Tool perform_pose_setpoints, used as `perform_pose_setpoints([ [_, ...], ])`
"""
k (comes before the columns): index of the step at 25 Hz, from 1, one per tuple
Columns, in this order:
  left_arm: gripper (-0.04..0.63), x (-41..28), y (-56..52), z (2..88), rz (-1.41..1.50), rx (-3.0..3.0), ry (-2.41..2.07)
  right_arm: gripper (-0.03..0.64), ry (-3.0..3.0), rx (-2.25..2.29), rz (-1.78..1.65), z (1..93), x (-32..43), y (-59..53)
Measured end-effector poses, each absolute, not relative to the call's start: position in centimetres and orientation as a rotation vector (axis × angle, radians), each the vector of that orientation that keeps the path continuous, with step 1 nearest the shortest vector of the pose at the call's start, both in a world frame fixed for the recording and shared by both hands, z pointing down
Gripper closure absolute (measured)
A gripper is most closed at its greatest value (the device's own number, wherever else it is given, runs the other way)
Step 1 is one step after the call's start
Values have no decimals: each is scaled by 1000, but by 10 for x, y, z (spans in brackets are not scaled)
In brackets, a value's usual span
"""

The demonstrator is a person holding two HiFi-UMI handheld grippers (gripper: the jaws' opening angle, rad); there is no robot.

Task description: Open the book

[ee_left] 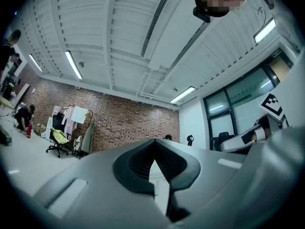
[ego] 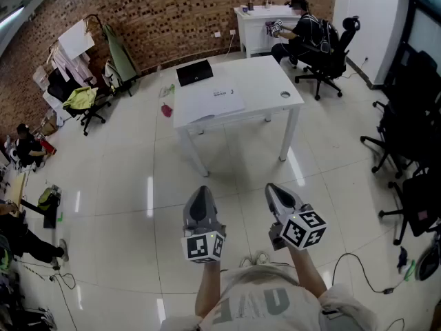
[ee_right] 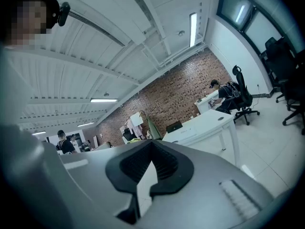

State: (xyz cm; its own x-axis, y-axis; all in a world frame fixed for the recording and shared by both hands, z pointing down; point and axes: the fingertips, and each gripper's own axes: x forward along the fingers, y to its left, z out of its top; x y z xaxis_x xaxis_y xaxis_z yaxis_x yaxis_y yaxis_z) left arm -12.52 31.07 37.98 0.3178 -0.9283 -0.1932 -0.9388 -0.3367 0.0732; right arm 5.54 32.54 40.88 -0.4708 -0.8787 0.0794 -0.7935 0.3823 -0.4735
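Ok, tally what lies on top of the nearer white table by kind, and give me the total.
Black flat slab, perhaps a closed laptop: 1
White book or paper stack: 1
Small round thing, too small to tell: 1
Total on the white table: 3

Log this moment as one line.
phase: pre-approach | left gripper: shut, empty | right gripper: shut, empty | book: on white table, untouched

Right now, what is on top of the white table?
On the white table lie a black flat item, what looks like a closed white book, and a small round fitting. Nothing covers them. The book's pages are hidden by its cover.
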Motion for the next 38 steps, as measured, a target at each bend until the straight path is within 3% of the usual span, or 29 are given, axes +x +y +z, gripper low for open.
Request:
perform_pose_setpoints([
  [29,578,-96,279,413,260,-2528,1835,612,2426,-1483,-823,458,104,301],
  [38,578,-76,167,441,302,-2562,1831,612,2476,-1447,-830,477,108,197],
])
